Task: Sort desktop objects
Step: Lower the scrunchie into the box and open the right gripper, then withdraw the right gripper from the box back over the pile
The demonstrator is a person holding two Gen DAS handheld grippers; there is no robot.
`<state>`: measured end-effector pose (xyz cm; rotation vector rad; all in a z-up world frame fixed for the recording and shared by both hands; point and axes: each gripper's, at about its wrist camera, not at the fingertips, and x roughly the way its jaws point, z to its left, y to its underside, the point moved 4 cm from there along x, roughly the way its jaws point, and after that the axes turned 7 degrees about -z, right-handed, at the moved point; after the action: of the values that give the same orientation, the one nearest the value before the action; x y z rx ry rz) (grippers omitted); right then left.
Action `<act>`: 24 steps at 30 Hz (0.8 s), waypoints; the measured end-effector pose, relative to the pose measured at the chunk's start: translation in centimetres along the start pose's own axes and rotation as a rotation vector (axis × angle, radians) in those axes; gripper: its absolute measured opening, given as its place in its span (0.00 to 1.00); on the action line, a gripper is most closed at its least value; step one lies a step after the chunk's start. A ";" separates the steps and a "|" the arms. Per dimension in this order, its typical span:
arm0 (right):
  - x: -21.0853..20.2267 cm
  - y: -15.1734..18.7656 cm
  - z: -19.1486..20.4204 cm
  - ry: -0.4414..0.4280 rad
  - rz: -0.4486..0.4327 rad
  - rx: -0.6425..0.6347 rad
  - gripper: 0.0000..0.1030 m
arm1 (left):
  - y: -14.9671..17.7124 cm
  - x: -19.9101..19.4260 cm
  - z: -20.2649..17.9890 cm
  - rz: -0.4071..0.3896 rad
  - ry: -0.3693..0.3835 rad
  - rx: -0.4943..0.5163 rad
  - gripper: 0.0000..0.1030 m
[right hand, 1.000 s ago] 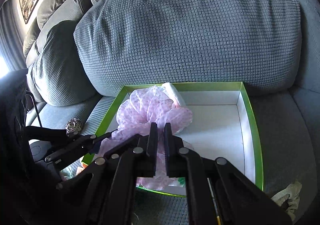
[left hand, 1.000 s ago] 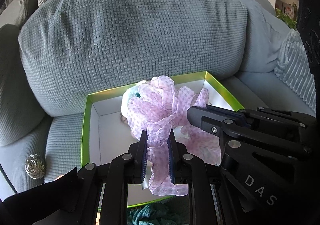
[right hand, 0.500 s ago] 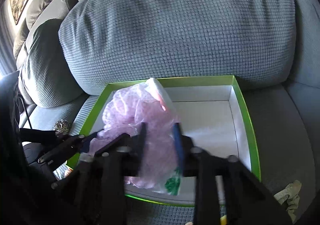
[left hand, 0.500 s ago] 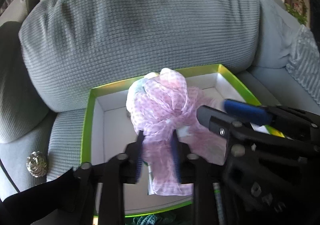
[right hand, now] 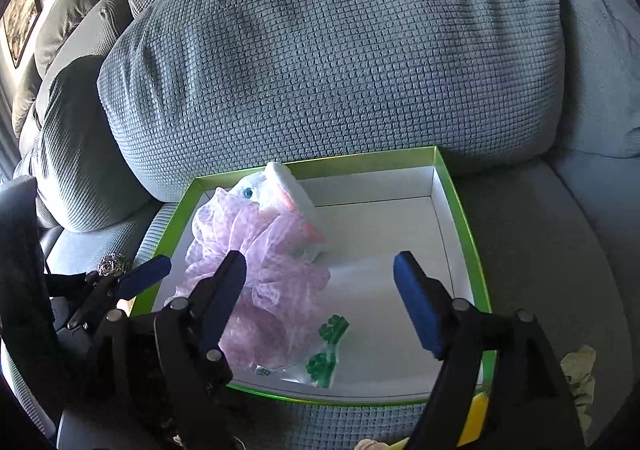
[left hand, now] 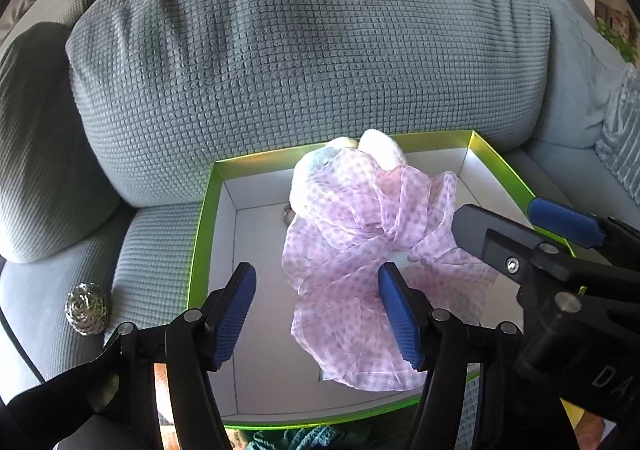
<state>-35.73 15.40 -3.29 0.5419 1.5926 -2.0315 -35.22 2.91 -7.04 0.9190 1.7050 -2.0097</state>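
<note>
Release is the step in hand: both the left gripper (left hand: 316, 314) and right gripper (right hand: 320, 298) are opening, pinching nothing. The pink scarf (left hand: 360, 250) lies in the green box (right hand: 460, 209). Next, I judge, both should back out and seek another loose item.

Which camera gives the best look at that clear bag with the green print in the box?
The right wrist view. There the clear bag with green print lies in plain sight on the white floor of the green-rimmed box, partly under the pink scarf. In the left wrist view the scarf covers it almost entirely.
</note>
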 end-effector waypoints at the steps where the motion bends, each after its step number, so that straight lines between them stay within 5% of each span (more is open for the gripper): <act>1: -0.1 0.0 0.0 0.001 0.001 0.002 0.74 | 0.1 -0.1 0.0 -0.001 -0.001 0.001 0.62; 24: -3.2 -0.3 0.3 0.001 -0.016 0.028 0.82 | 0.0 -3.1 0.6 -0.024 0.005 -0.026 0.64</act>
<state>-33.38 15.66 -1.08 0.5430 1.5756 -2.0684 -33.09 1.87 -4.93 0.8996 1.7487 -1.9969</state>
